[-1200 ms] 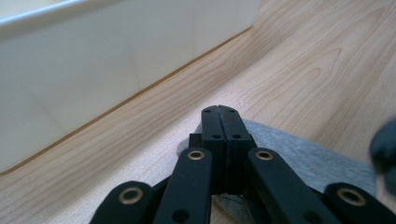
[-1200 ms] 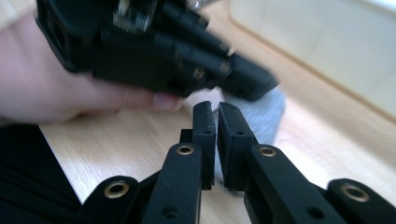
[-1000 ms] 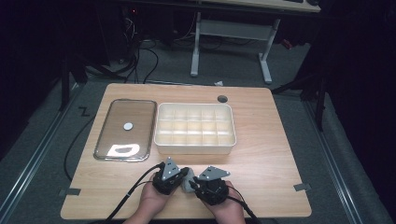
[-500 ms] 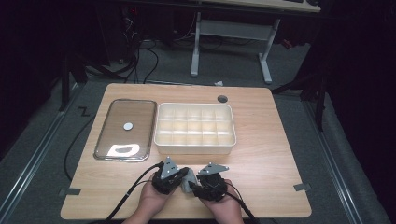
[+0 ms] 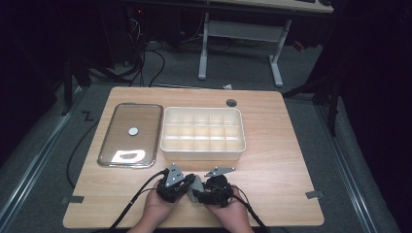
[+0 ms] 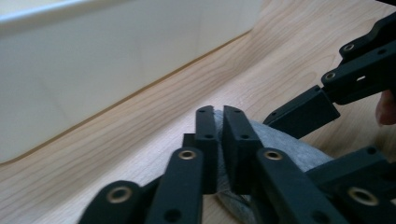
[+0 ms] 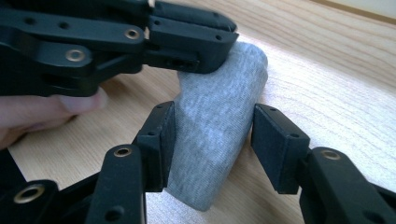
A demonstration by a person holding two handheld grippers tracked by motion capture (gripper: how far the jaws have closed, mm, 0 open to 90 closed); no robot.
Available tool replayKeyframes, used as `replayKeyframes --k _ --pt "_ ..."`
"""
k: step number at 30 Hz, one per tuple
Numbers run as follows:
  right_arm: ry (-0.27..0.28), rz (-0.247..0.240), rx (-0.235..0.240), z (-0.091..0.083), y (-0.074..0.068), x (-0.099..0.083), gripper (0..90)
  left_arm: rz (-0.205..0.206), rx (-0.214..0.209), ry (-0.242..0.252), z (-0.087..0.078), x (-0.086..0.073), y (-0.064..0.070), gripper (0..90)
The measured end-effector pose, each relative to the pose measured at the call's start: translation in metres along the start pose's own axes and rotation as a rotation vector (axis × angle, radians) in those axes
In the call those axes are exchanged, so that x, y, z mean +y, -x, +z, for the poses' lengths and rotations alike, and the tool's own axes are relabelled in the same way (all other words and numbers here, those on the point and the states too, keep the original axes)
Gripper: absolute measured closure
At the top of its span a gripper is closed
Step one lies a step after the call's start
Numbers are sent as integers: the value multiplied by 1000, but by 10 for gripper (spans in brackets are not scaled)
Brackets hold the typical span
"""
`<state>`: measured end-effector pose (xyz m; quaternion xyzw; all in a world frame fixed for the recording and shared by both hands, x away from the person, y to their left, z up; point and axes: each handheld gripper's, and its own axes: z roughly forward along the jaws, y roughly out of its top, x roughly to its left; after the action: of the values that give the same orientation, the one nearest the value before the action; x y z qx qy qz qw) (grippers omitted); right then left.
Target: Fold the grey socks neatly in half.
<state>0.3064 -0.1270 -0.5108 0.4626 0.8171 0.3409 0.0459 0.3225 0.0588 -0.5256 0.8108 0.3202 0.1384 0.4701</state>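
Right gripper view: the right gripper (image 7: 212, 140) has its two black jaws apart, one on either side of a grey cloth roll (image 7: 217, 135) lying on the wooden table (image 7: 336, 70). The left-hand jaw seems to touch the fabric; the other stands just clear of it. At the upper left of that frame the left gripper (image 7: 187, 44) sits over the far end of the roll, its jaws drawn together on the fabric, with a thumb (image 7: 51, 107) of the person's hand showing below it.

Left gripper view, lower centre — the left gripper's (image 6: 219, 140) two pads stand nearly together, a narrow slit between them, pinching a fold of the grey cloth roll (image 6: 289, 144). The right gripper's (image 6: 327, 135) jaws come in from the right edge, spread above and below the roll. A white tray (image 6: 116, 65) fills the upper left, its wall near the roll but apart from it.

High view: both grippers meet at the bottom centre of the frame, near the table's front edge, the roll (image 5: 196, 187) between them. Just beyond them sits the tray (image 5: 201, 153) with its grid of compartments, and a clear lid (image 5: 131, 136) lies flat beside the tray at centre left.
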Motion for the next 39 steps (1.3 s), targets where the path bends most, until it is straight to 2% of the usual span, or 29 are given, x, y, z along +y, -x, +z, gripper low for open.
replayKeyframes --k 1,4,6,7,8,11,13,14,15,17,21,27,32,34,35,37,39 --pt "-6 -6 2 0 0 1 509 -6 -3 -1 -3 1 -2 810" --pt "-19 -28 6 1 -1 4 525 -14 30 37 -26 8 -10 760" --pt "-28 -41 4 2 -3 5 535 9 54 36 -43 8 -13 718" --pt "-32 -69 0 1 -4 6 538 22 65 36 -50 6 -14 684" --pt "-36 -79 -3 1 -5 7 541 33 94 33 -63 -3 -15 668" --pt "-40 -117 -4 2 -6 8 544 50 158 -4 -79 -21 -20 593" --pt "-42 -128 1 2 -6 9 544 32 181 -5 -87 -30 -27 584" --pt "-49 -128 -1 2 -7 10 544 9 186 -7 -90 -34 -32 584" --pt "-51 -145 0 2 -7 11 544 2 194 -16 -90 -36 -37 581" --pt "-70 -148 4 3 -8 13 544 1 202 -16 -90 -38 -39 582" --pt "-99 -155 18 5 -10 18 546 -10 185 -27 -86 -42 -42 588" --pt "-135 -161 52 11 -13 25 554 -26 194 -22 -86 -42 -47 589" --pt "-168 -155 111 17 -13 27 583 -39 196 -21 -86 -43 -50 592" --pt "-198 -163 156 22 -16 26 610 -43 193 -23 -86 -43 -51 593" --pt "-193 -182 145 23 -19 26 619 -45 193 -22 -87 -43 -51 595" --pt "-191 -181 136 24 -22 27 648 -46 194 -20 -87 -44 -52 596" --pt "-176 -205 111 24 -24 28 669 -44 198 -20 -87 -44 -52 596"
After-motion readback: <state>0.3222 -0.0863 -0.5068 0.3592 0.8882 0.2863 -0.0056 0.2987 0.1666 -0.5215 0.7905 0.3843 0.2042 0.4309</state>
